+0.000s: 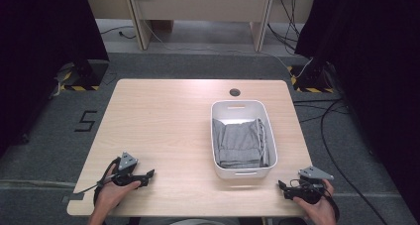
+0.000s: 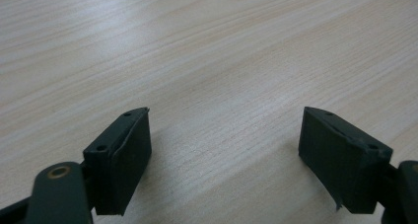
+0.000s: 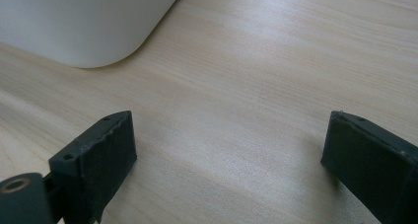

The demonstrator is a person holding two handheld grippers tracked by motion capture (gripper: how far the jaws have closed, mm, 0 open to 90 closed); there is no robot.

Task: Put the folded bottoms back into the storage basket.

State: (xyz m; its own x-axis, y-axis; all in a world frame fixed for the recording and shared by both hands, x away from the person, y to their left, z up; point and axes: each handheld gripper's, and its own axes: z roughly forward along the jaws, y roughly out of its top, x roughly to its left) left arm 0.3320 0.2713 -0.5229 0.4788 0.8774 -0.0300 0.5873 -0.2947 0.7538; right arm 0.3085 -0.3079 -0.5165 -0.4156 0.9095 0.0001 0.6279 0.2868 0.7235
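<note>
Jaws on both grippers are spread wide with nothing between them, just bare wood underneath. Going left to right: the left gripper (image 1: pixel 148 175) rests low at the near left of the table (image 1: pixel 163 116), pointing roughly toward the middle, well apart from everything. Past the middle sits the white bin (image 1: pixel 242 171), with the grey folded cloth (image 1: pixel 240 143) lying inside it, filling most of the floor. The right gripper (image 1: pixel 282 185) sits at the near right corner, near the bin's front corner; in the right gripper view that rounded white wall (image 3: pixel 84 26) is just ahead of the jaws.

If the cloth is what's getting grabbed, I'd guess the way to go is come in from above, over the rim, and pinch a near edge or fold rather than the flat middle, so the jaws don't scrape the bin wall.

Cloth's long axis runs near-to-far, same as the bin's long side, lying flat. Its right edge looks bunched against the right wall.
</note>
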